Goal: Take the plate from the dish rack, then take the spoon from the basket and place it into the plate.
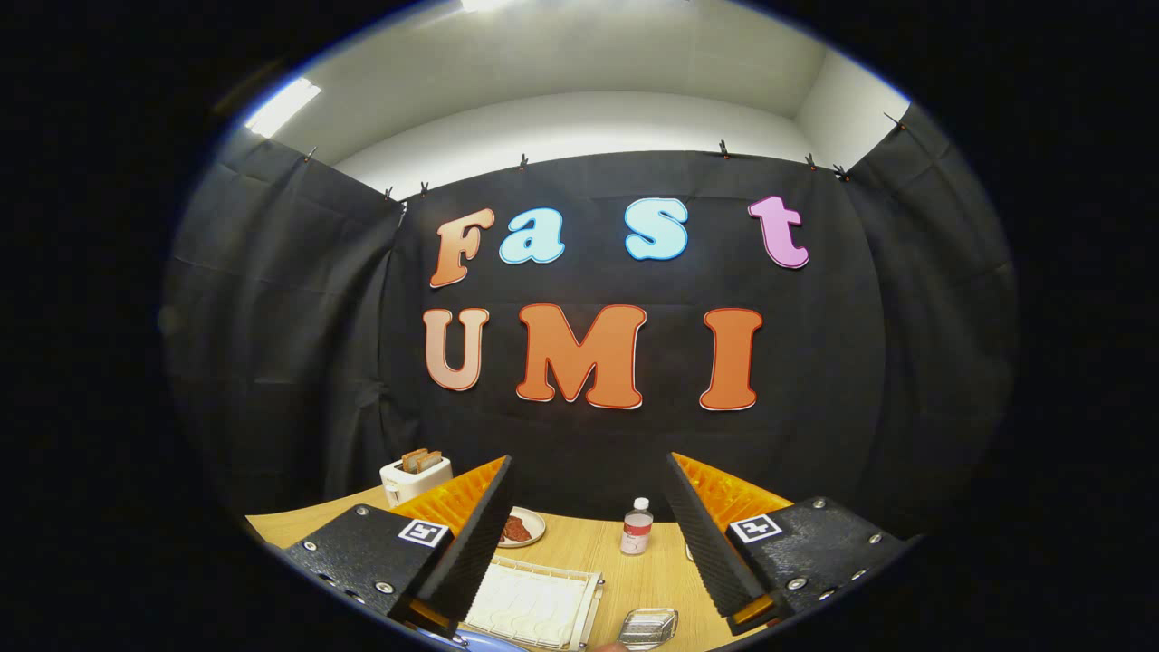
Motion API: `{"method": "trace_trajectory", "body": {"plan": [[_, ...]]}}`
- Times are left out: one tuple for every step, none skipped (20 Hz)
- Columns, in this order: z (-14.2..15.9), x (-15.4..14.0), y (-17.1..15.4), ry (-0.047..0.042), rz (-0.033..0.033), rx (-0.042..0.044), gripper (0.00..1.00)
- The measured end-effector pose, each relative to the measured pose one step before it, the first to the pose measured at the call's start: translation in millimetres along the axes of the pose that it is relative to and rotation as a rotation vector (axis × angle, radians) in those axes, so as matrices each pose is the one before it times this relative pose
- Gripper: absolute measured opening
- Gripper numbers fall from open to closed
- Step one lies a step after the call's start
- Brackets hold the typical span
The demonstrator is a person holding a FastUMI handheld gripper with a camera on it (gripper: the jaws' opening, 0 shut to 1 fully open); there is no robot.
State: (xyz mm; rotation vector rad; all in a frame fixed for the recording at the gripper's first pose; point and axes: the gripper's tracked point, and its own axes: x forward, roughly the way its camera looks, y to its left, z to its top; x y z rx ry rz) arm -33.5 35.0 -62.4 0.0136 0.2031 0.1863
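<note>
My gripper (589, 460) is open and held above the wooden table (579, 543), with nothing between its fingers. Below and between the fingers lies a white ridged dish rack (534, 602), seen from above. A blue rim, perhaps the plate (484, 642), peeks out beside the rack's near corner under the left finger. A small shiny metal basket (648, 627) sits to the right of the rack, near the right finger. I cannot tell whether a spoon lies in it.
Beyond the fingers, a white toaster (414, 477) with bread slices stands at the far left. A small plate with reddish food (520, 529) and a small bottle with a white cap (636, 529) stand near the black cloth wall.
</note>
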Motion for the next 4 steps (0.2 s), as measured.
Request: {"method": "trace_trajectory", "body": {"plan": [[0.95, -0.42, 0.01, -0.00196, 0.00136, 0.00072, 0.97], [0.17, -0.07, 0.60, 0.00085, 0.00145, -0.00085, 0.97], [-0.83, -0.46, -0.08, 0.00244, 0.00009, -0.00002, 0.97], [-0.11, -1.85, 1.30, 0.00270, 0.00487, 0.00220, 0.97]]}}
